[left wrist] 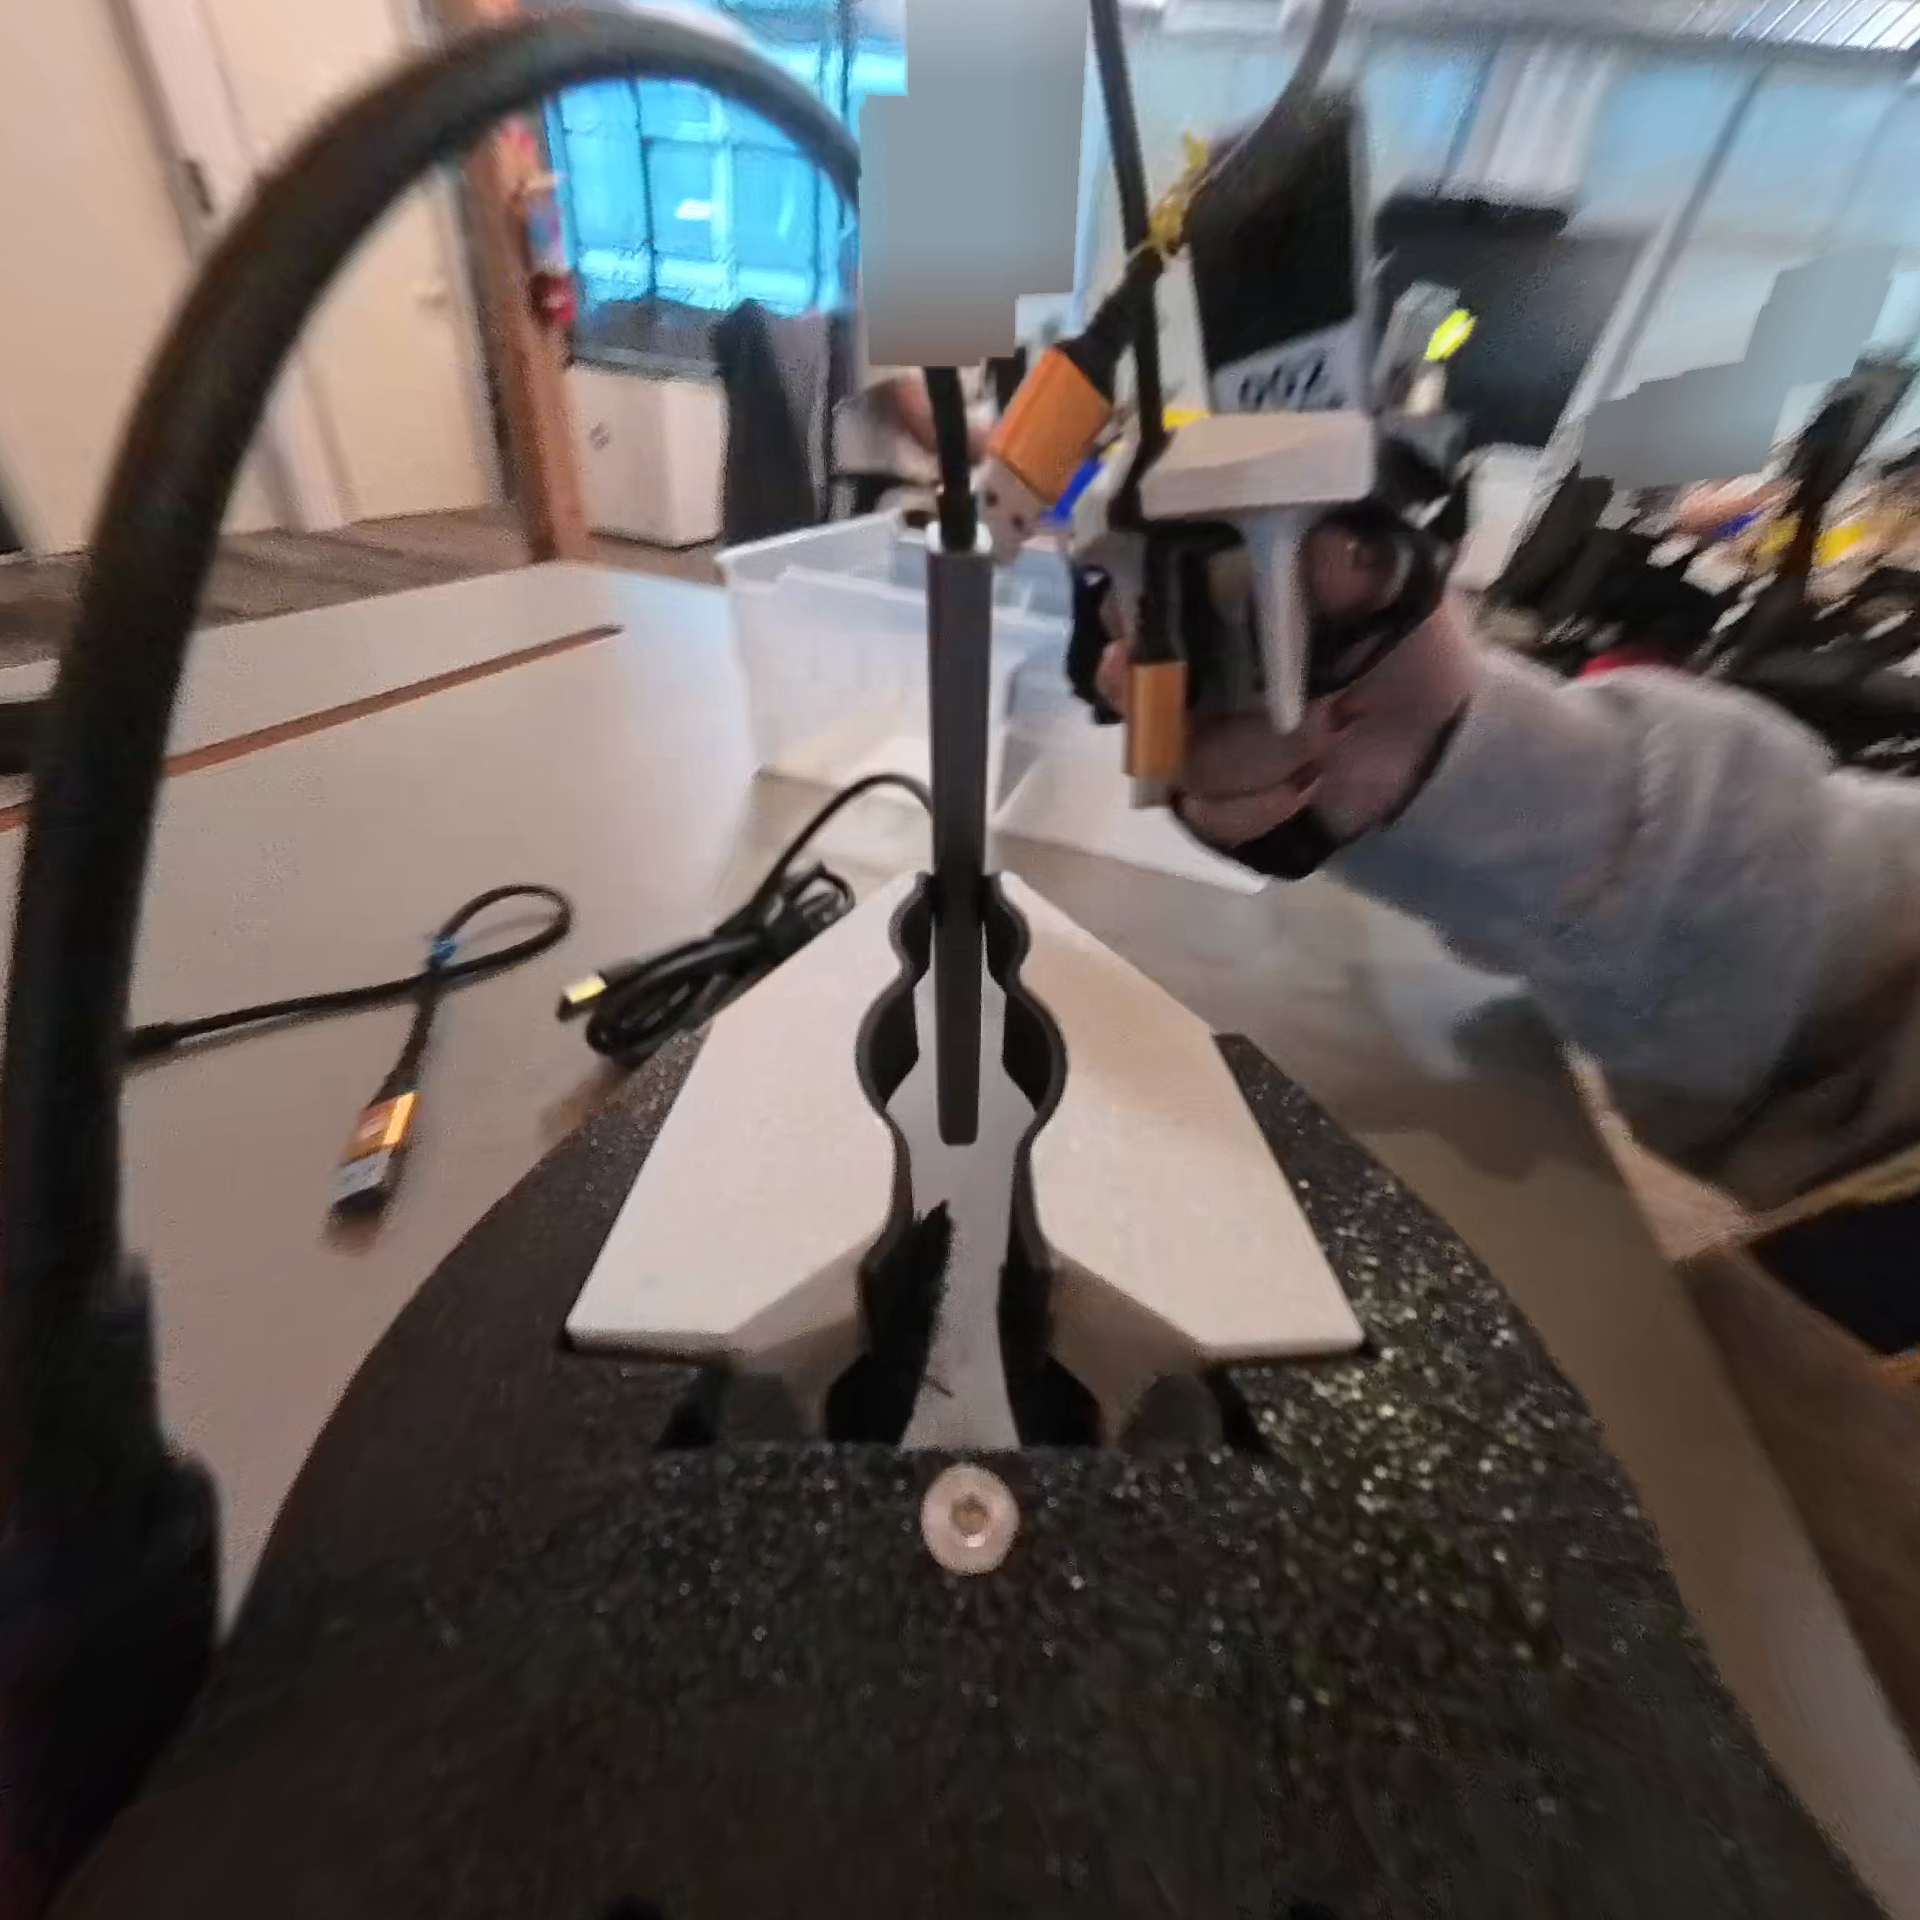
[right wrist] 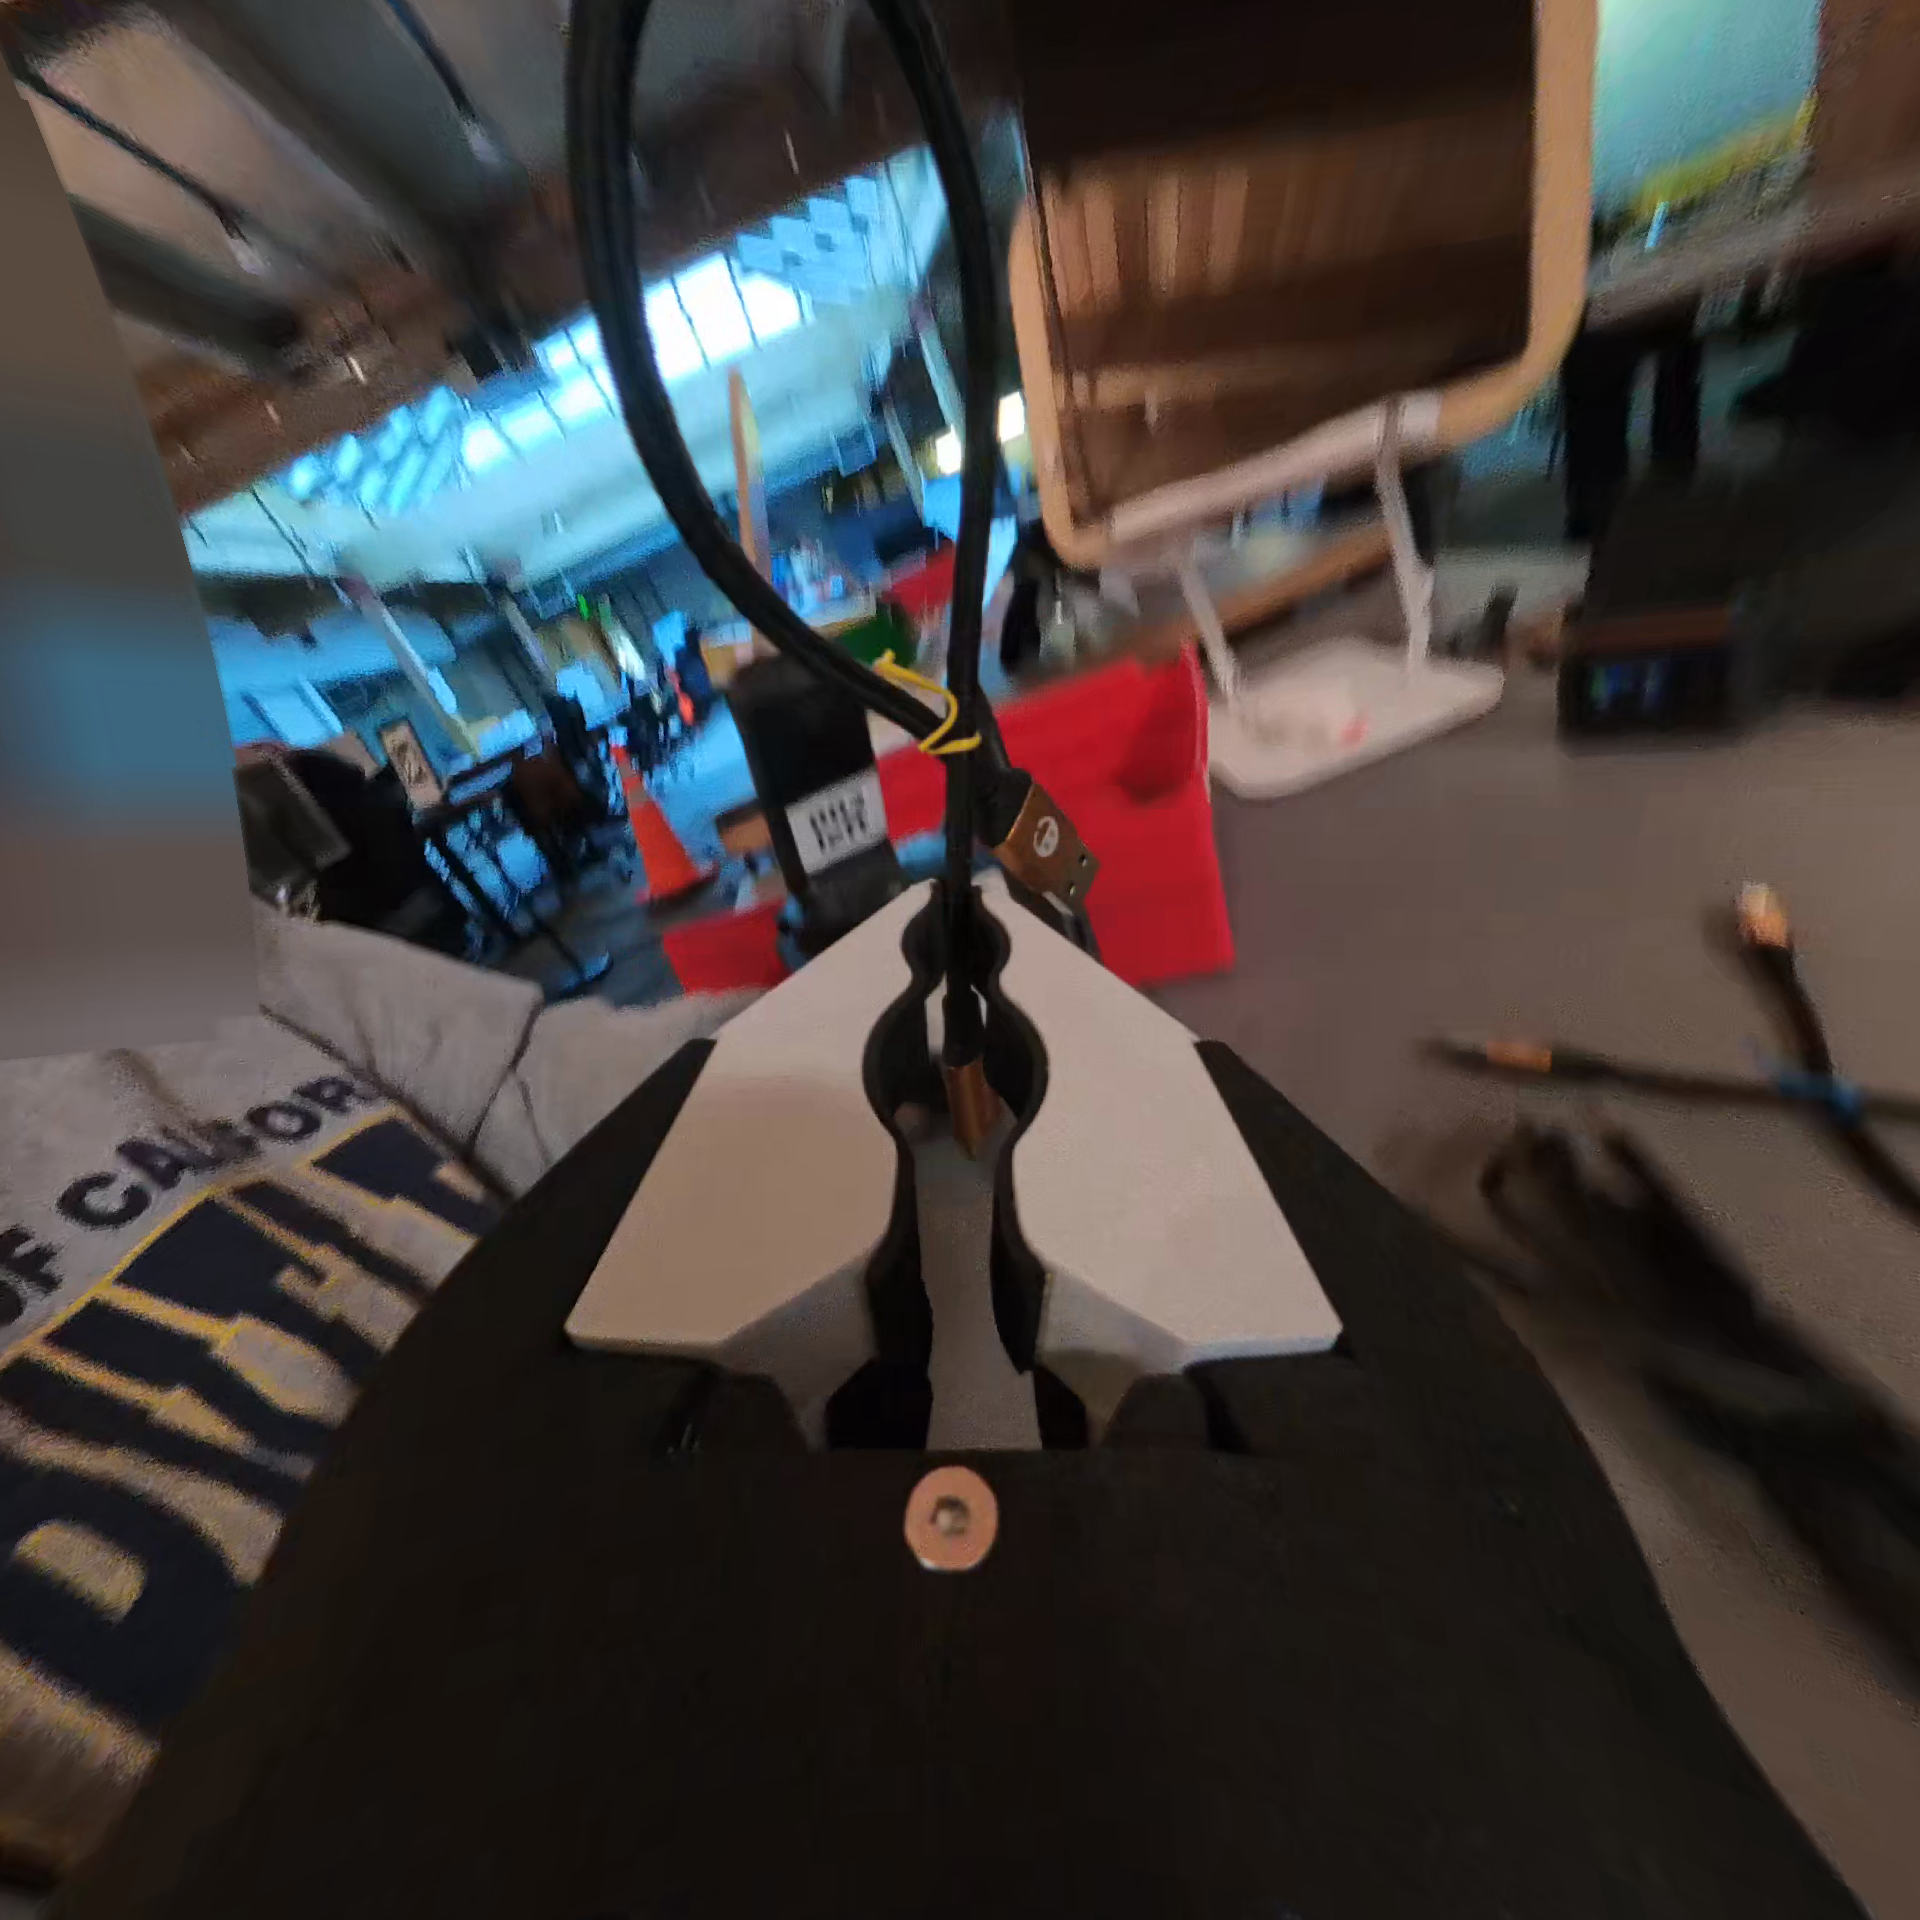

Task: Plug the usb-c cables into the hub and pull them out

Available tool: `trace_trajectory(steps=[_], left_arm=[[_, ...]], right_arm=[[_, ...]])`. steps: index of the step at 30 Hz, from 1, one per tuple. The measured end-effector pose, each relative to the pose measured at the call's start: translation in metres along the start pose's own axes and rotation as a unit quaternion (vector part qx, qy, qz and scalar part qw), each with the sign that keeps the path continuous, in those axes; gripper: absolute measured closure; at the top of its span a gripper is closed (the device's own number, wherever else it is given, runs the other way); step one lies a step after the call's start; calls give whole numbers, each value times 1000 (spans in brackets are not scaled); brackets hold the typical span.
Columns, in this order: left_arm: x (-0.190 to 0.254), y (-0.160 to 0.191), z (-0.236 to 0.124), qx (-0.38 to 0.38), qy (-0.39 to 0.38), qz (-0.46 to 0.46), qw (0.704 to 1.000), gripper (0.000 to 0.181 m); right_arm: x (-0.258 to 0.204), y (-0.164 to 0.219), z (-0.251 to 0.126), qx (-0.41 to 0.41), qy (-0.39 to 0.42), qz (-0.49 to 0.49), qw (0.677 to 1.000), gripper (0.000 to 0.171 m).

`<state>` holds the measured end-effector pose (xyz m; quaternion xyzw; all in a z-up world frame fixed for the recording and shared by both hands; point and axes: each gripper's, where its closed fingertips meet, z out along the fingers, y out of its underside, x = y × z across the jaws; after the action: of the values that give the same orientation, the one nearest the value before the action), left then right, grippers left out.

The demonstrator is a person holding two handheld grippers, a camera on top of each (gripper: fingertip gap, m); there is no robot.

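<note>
The left gripper is squeezed tight on the hub, a thin grey stick that stands straight up between its white fingers. A black cord comes out of the hub's top end.

The right gripper is squeezed on a black usb-c cable, with the small orange plug tucked between its fingers, tip pointing back toward the camera. The cable loops up high, tied with a yellow twist tie, and its other orange plug dangles just past the fingertips.

In the left view that dangling plug hangs close beside the hub's top (I can't tell if they touch).

This looks like the lining-up step before plugging in. Next, the held plug needs to be turned to face a port and pushed in straight.

More cables lie on the bench.
</note>
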<state>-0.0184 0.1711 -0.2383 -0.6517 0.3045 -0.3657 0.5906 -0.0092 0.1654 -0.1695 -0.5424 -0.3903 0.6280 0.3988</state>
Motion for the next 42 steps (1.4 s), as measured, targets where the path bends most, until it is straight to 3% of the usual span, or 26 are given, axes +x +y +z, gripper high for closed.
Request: trace_trajectory(steps=[3,8,11,14,17,20,24,30,32,34,37,40,42], left_arm=[[14,-9,-1,25,38,4,999,174],[7,-3,1,8,22,-16,1000,174],[10,-4,1,13,28,-14,999,174],[5,-4,0,11,7,-14,1000,174],[-4,-4,-3,6,-31,6,999,174],[-13,-4,-6,-2,-74,37,997,174],[-20,-4,-9,-8,-103,60,993,174],[-22,-5,-11,-7,-106,58,993,174],[-24,-4,-11,-7,-108,57,992,174],[-25,-4,-12,-5,-110,53,992,174],[-27,-5,-13,-2,-117,52,992,174],[-29,-7,-15,0,-126,60,990,174],[-29,-9,-15,1,-129,67,989,174]], right_arm=[[-9,-22,3,86,17,-44,995,171],[-7,-28,-6,130,63,-58,988,170],[-7,-29,-16,159,74,-39,984,170],[6,-17,-23,164,102,44,980,171],[22,27,-25,58,161,132,976,171],[21,69,-32,-86,200,133,967,170],[38,110,-63,-258,307,89,912,170],[58,139,-77,-329,363,97,867,169],[57,139,-76,-346,362,85,861,149],[54,132,-78,-367,356,53,858,138],[51,112,-89,-419,339,-37,841,141],[54,101,-105,-530,285,-210,771,151],[59,102,-111,-608,191,-386,667,158]])
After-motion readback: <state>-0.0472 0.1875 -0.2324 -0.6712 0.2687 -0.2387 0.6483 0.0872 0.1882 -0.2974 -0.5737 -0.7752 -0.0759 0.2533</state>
